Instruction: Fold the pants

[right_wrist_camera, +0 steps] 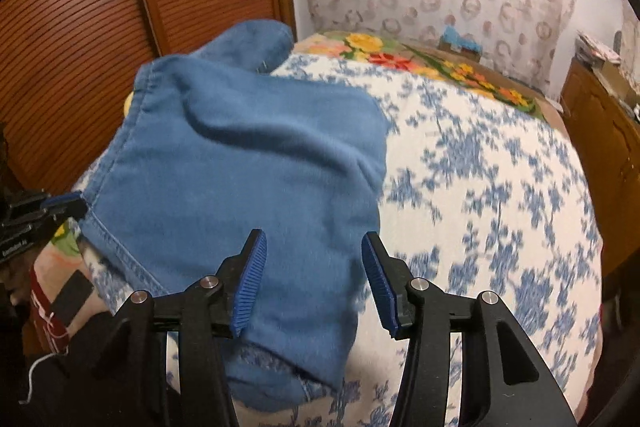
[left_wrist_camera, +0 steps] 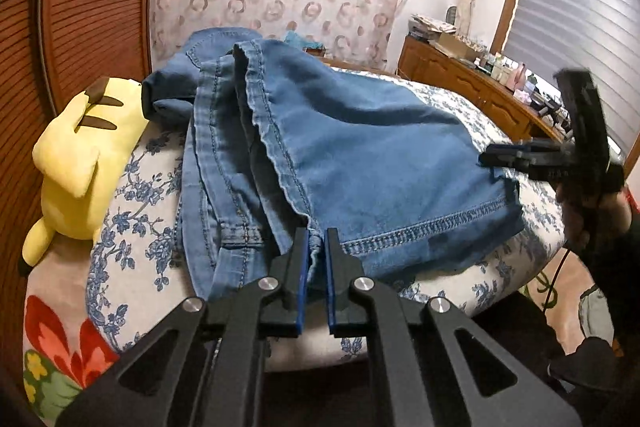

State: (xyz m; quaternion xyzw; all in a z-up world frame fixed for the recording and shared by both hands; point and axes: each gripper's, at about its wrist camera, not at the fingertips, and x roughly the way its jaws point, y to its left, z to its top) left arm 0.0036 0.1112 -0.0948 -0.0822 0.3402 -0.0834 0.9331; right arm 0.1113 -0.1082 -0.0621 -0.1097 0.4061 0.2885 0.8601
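Bedspread (right_wrist_camera: 500, 187) bare rightward; left claw (left_wrist_camera: 318, 239) pinching pants (left_wrist_camera: 360, 155) hem, right claw (right_wrist_camera: 312, 247) half-spread above.

Soft, dim indoor light fills both views, warm on the wood and cooler toward the window (left_wrist_camera: 576, 7) with its blinds, which gives a pale glow at the upper right of the left wrist view. Shadows are faint, gathering in the folds of the pants (left_wrist_camera: 360, 155). Fisheye bending curves the walls and darkens the corners. The right wrist view is smeared by motion, the bed (right_wrist_camera: 500, 187) print blurred.
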